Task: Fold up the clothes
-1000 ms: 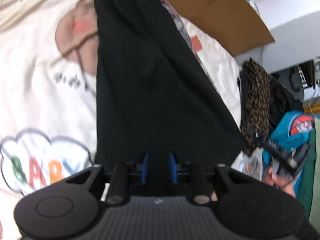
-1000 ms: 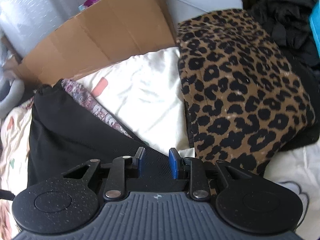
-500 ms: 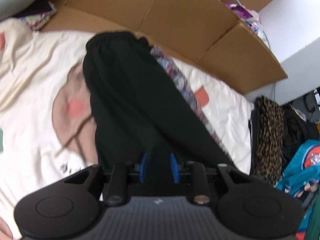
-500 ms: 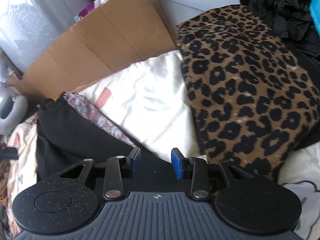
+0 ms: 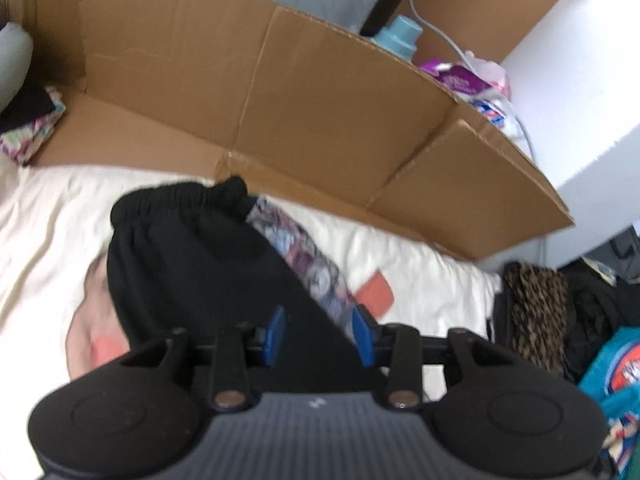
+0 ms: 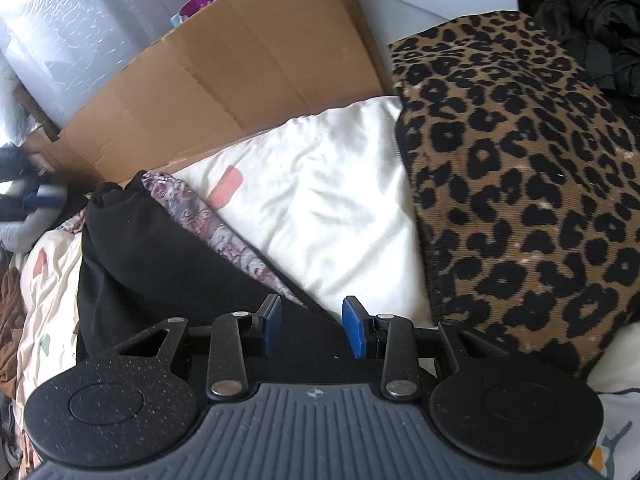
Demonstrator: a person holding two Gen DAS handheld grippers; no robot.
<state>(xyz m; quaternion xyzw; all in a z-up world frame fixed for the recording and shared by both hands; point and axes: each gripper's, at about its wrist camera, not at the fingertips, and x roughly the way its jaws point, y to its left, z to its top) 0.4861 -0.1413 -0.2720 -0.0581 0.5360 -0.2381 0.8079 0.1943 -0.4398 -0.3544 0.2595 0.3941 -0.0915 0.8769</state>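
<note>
A pair of black trousers (image 5: pixel 192 264) with an elastic waistband lies on the cream printed sheet (image 5: pixel 48 232), on top of a paisley-patterned garment (image 5: pixel 308 264). My left gripper (image 5: pixel 319 336) hovers over its near end. Its jaws are opening, and black cloth shows between the blue pads (image 5: pixel 274 334) without being pinched. In the right wrist view the same trousers (image 6: pixel 152 248) run off to the left beside the paisley garment (image 6: pixel 224 236). My right gripper (image 6: pixel 313 326) is open over the black cloth's near corner, with its pads clear of the cloth.
A flattened cardboard sheet (image 5: pixel 280 100) stands along the far edge of the bed. A folded leopard-print garment (image 6: pixel 520 200) lies to the right, with dark clothes (image 6: pixel 592 20) behind it. A teal garment (image 5: pixel 616 368) sits at the right edge. A bottle (image 5: pixel 400 38) stands behind the cardboard.
The left gripper has drawn back along the trousers and tilted up, so the waistband and cardboard came into view, and its jaws have widened. The right jaws also widened, and that gripper barely moved.
</note>
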